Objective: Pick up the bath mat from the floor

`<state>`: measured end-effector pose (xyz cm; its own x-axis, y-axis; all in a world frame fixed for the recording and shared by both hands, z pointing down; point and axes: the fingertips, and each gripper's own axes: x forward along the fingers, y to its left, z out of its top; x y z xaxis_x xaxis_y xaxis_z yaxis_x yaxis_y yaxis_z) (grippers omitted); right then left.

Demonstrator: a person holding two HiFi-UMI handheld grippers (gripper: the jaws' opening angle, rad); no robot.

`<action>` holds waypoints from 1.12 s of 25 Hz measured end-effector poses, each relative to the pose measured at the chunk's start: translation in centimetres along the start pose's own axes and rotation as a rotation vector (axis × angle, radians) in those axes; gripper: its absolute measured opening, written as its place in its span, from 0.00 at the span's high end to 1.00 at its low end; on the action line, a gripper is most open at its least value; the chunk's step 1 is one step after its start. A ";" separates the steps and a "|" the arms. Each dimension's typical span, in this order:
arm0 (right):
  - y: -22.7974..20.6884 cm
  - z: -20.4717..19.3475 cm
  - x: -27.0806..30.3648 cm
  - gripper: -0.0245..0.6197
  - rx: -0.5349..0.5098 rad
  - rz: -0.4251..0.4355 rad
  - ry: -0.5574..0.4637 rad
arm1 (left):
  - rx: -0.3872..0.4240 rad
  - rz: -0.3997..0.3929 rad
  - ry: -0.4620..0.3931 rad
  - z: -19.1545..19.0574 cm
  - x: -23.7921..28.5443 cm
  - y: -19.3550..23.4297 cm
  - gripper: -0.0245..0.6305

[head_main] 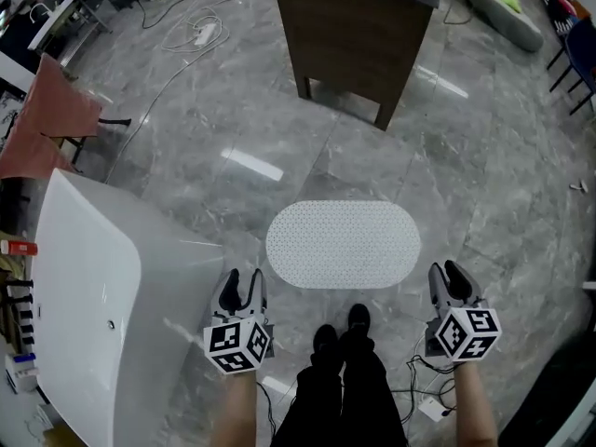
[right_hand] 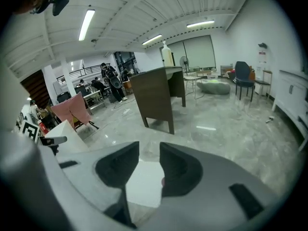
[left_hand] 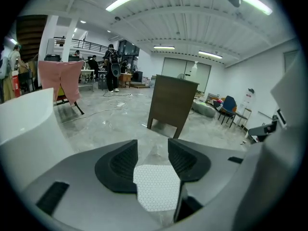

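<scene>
The bath mat (head_main: 343, 243) is a white oval with a fine dotted texture, lying flat on the grey marble floor in front of the person's feet. My left gripper (head_main: 242, 285) hangs in the air near the mat's near left end, jaws apart and empty. Off the mat's near right end, my right gripper (head_main: 450, 277) is likewise open and holds nothing. In the left gripper view the mat (left_hand: 156, 186) shows through the gap of the left gripper (left_hand: 153, 150). The right gripper view has the mat (right_hand: 143, 182) below the right gripper (right_hand: 149, 154).
A white bathtub (head_main: 84, 296) stands close on the left. A dark wooden cabinet (head_main: 358, 26) stands beyond the mat. A pink towel (head_main: 47, 110) hangs on a rack at far left, and cables (head_main: 200, 31) lie on the floor behind. The person's shoes (head_main: 340, 329) are between the grippers.
</scene>
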<state>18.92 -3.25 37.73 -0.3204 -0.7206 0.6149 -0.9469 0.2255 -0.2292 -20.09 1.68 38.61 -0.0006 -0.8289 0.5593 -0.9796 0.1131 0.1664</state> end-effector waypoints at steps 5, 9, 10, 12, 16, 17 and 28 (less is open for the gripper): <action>-0.8 -5.9 8.9 0.75 -0.038 0.041 0.008 | -0.008 0.017 0.015 -7.8 7.6 2.7 0.65; -0.9 -11.4 16.6 0.75 -0.089 0.096 0.019 | -0.020 0.046 0.032 -15.3 13.2 5.5 0.64; -0.8 -12.6 18.5 0.75 -0.101 0.108 0.019 | -0.021 0.052 0.039 -17.1 14.6 6.3 0.63; -0.4 -14.8 22.0 0.75 -0.123 0.138 0.014 | -0.023 0.062 0.053 -20.8 17.1 7.7 0.63; 0.7 -19.0 28.6 0.75 -0.178 0.209 -0.002 | -0.028 0.091 0.068 -27.6 21.4 10.9 0.61; 0.9 -20.0 30.2 0.75 -0.192 0.224 -0.005 | -0.034 0.101 0.068 -29.2 22.4 11.7 0.61; 4.3 -27.9 41.4 0.75 -0.240 0.356 -0.005 | -0.092 0.171 0.134 -41.0 30.5 17.8 0.56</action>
<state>0.83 -13.79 83.25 -0.6290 -0.5733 0.5250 -0.7566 0.6067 -0.2440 -29.28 0.93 91.92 -0.1320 -0.7142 0.6874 -0.9450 0.2999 0.1302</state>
